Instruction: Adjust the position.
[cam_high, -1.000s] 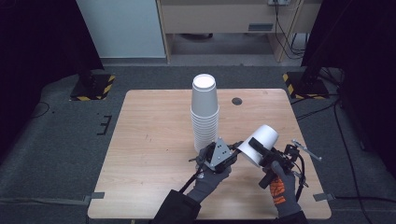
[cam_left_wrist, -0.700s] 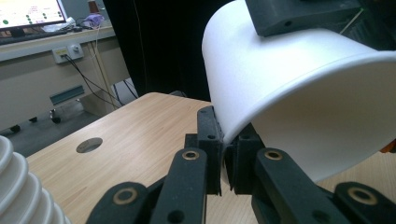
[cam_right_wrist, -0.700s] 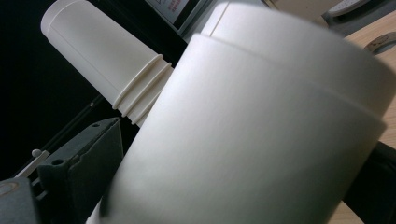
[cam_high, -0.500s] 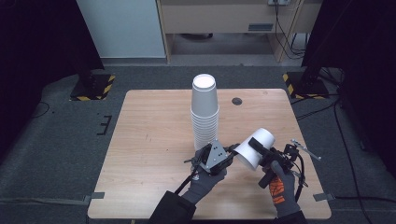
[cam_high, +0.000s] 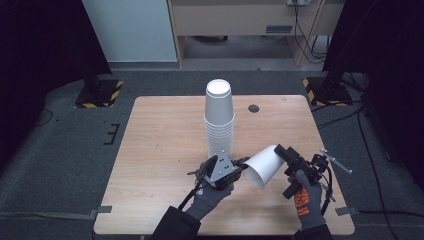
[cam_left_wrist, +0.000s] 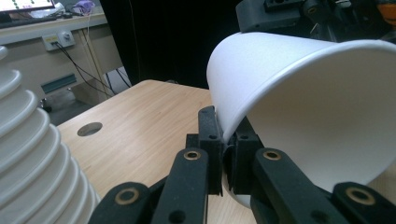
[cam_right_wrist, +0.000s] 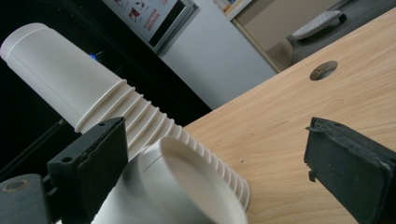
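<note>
The left gripper (cam_high: 241, 165) is clamped on the rim of a white cup (cam_high: 262, 165), the rim's wall pinched between its narrow jaws. The cup is held tilted above the table (cam_high: 160, 145), its base pointing away from that gripper toward the right gripper (cam_high: 285, 159). The right gripper's jaws stand wide, with the cup's base (cam_right_wrist: 187, 186) between them and no pad seen pressing on it. Just beyond the left gripper, a stack of cups (cam_high: 219, 120) stands upright on the table.

A light wooden table (cam_high: 165, 150) is seen on a dark grey carpeted floor (cam_high: 60, 150). A tall stack of white paper cups (cam_high: 219, 120) is stood upside down near the middle of the tabletop.
</note>
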